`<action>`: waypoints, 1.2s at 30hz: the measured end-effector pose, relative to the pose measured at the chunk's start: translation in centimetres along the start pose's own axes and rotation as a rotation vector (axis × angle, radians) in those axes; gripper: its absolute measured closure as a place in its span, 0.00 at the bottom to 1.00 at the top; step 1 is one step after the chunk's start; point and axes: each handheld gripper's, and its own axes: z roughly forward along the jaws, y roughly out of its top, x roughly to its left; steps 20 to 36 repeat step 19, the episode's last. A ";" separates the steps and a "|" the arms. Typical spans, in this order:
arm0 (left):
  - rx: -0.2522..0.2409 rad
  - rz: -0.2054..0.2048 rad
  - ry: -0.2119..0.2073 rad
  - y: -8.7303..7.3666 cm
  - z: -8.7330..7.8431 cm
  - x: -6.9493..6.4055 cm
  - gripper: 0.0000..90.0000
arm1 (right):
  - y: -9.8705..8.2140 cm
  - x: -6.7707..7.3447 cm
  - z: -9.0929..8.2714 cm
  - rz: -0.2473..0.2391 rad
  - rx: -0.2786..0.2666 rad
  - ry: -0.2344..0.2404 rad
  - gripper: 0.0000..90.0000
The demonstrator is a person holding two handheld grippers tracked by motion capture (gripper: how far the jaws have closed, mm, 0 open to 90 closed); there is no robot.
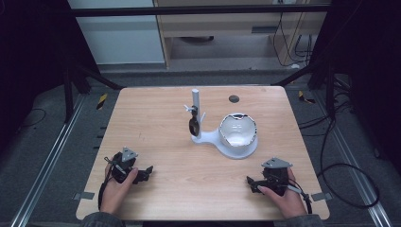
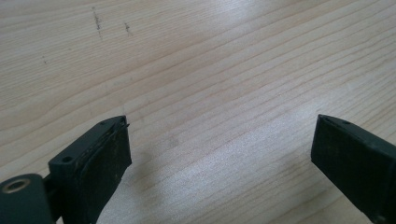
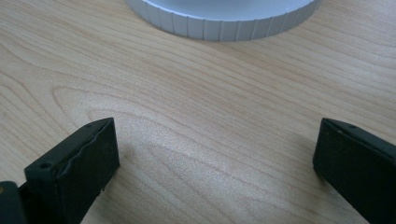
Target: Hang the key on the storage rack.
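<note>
A white stand (image 1: pixel 206 139) sits mid-table with an upright post (image 1: pixel 195 101) carrying pegs, and a dark spoon-like piece (image 1: pixel 193 126) hangs from one peg. A shiny bowl (image 1: pixel 238 130) rests on the stand's round base (image 3: pixel 219 21). My left gripper (image 1: pixel 146 172) lies near the front left of the table, held by a hand, open with nothing between its jaws (image 2: pixel 219 154). My right gripper (image 1: pixel 251 183) lies near the front right, open and empty (image 3: pixel 215 158), with the ribbed edge of the round base just ahead of it.
The wooden table (image 1: pixel 161 142) has a dark round hole (image 1: pixel 233 99) near its far edge. Cables trail on the floor to the right (image 1: pixel 340 156). Metal rails (image 1: pixel 52 151) run along both sides of the table.
</note>
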 end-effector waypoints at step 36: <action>-0.006 -0.039 -0.006 -0.6 0.9 1.0 0.00 | 0.0 0.0 0.0 0.009 0.004 0.010 0.00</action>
